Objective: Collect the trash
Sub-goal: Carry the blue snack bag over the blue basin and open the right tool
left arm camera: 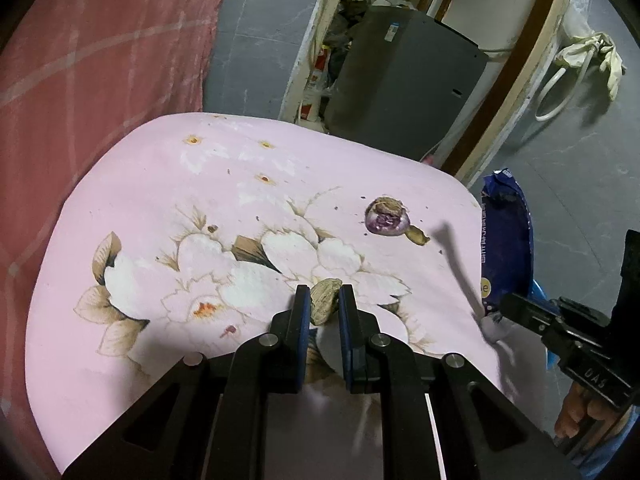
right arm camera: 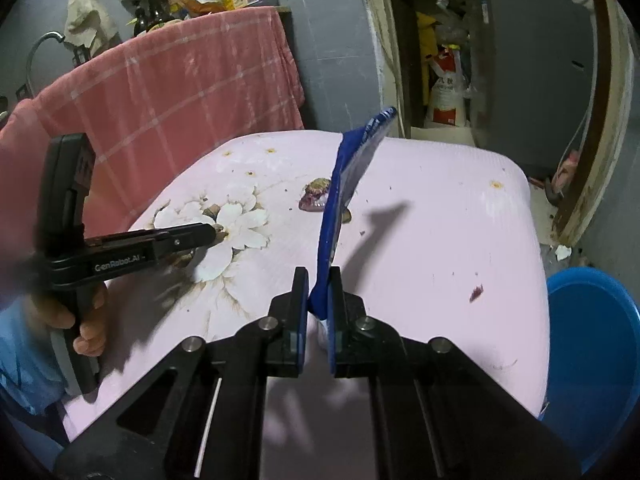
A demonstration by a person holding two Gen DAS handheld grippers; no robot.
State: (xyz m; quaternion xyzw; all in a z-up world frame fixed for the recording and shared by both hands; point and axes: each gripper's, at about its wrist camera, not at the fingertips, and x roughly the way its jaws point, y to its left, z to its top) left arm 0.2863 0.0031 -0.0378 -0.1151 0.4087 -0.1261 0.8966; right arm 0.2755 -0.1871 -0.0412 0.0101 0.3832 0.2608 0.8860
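My left gripper [left arm camera: 324, 300] is shut on a brown peel scrap [left arm camera: 323, 300], just above the pink flowered table cover [left arm camera: 160, 200]. In the right wrist view the left gripper [right arm camera: 218, 234] shows from the side over the flower print. My right gripper [right arm camera: 319, 292] is shut on a blue snack wrapper [right arm camera: 348, 184] that stands upright above the table; the wrapper also shows in the left wrist view [left arm camera: 506, 240] at the table's right edge. A purple sweet potato piece with peel [left arm camera: 386, 216] lies further back, with a small brown peel bit [left arm camera: 418, 235] beside it.
A blue plastic basin [right arm camera: 592, 356] sits on the floor off the table's right edge. A red checked cloth [right arm camera: 180, 92] covers furniture behind the table. A grey appliance [left arm camera: 404, 80] stands at the back. A small purple scrap [right arm camera: 476, 293] and crumbs lie on the cover.
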